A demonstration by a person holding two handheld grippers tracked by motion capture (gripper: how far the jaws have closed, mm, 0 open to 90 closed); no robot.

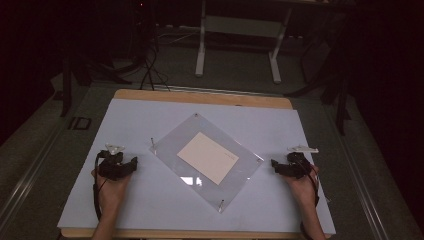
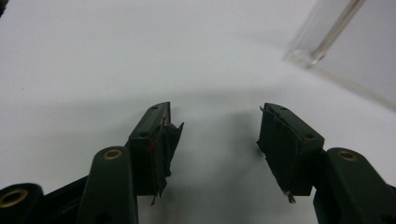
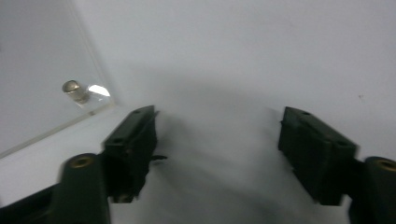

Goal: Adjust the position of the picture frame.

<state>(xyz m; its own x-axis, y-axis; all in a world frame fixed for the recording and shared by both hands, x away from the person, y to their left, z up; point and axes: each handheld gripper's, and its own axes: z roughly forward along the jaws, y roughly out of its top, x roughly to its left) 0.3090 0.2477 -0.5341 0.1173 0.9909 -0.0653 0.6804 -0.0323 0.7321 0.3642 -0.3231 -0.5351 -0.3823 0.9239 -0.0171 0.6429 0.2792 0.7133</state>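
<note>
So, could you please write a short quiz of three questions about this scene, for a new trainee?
1. True or false: the left gripper holds the clear plate.
2. What lies under the clear plate? A) cream sheet B) red cloth C) metal bowl
3. On which side of the plate is the right gripper in the high view?

Key
1. False: its jaws are open and nothing is between them.
2. A, the cream sheet.
3. The right side, with its jaws open.

A dim laboratory or recording room. A white tabletop (image 1: 150, 200) on a wooden base stands on grey carpet, with a white-legged bench frame (image 1: 237, 47) behind it, dark stand legs and trailing cables (image 1: 150, 70) on the floor, and black surroundings.
</note>
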